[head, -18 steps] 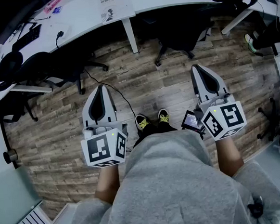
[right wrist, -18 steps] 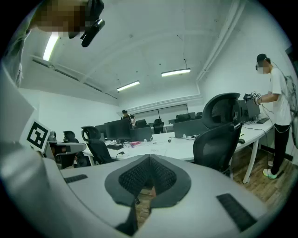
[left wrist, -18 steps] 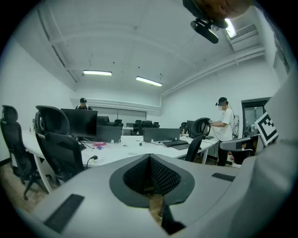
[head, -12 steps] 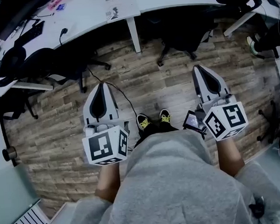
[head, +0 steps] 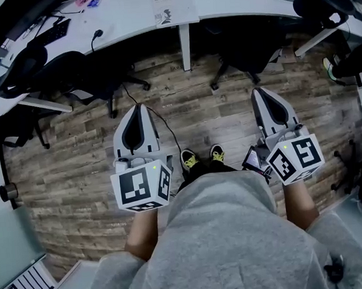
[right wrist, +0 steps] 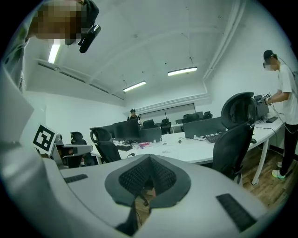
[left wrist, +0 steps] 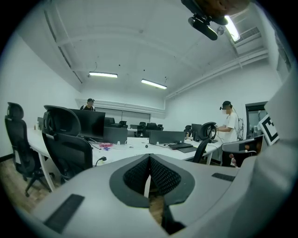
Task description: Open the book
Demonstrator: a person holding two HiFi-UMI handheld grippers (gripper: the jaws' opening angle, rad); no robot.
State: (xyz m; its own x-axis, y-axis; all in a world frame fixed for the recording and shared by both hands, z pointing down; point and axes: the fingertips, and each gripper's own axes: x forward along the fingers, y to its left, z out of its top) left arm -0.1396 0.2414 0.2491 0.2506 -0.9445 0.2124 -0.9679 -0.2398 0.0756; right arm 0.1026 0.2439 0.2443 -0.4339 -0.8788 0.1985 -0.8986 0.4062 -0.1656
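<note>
Grippers: two, one in each hand, held side by side above the floor and well apart, both pointing toward the desk.
Jaws, left: the left gripper [head: 136,109] has its jaws together, tips meeting, with nothing between the pads [left wrist: 139,174].
Jaws, right: the right gripper [head: 259,92] is likewise closed and empty; its own view shows only floor past the ribbed pads [right wrist: 160,176].
Marker cubes: two, one at the rear of each gripper, the left cube [head: 141,187] and the right cube [head: 295,158], each just ahead of a bare forearm.
Wearer: one person seen from above, in a grey sweatshirt [head: 225,231]; two shoes with yellow laces [head: 189,159] stand between the grippers.
Floor: wood-look planks [head: 77,167], crossed by one thin black cable [head: 162,122].
Desk: one long curved white desk [head: 127,14] along the top of the head view, with one white leg [head: 185,47] below it.
Task object: one book [head: 175,7], white-covered and closed, lying flat on the desk near its front edge, above the leg, far from both grippers and touched by neither.
Other desk items: one black keyboard [head: 50,34] and one pink object [head: 86,0], left of the book.
Chairs: several black office chairs [head: 243,42] along the desk; exact count unclear.
Bystanders: two people in the left gripper view, one behind a monitor [left wrist: 90,104], one standing at right [left wrist: 228,125].
</note>
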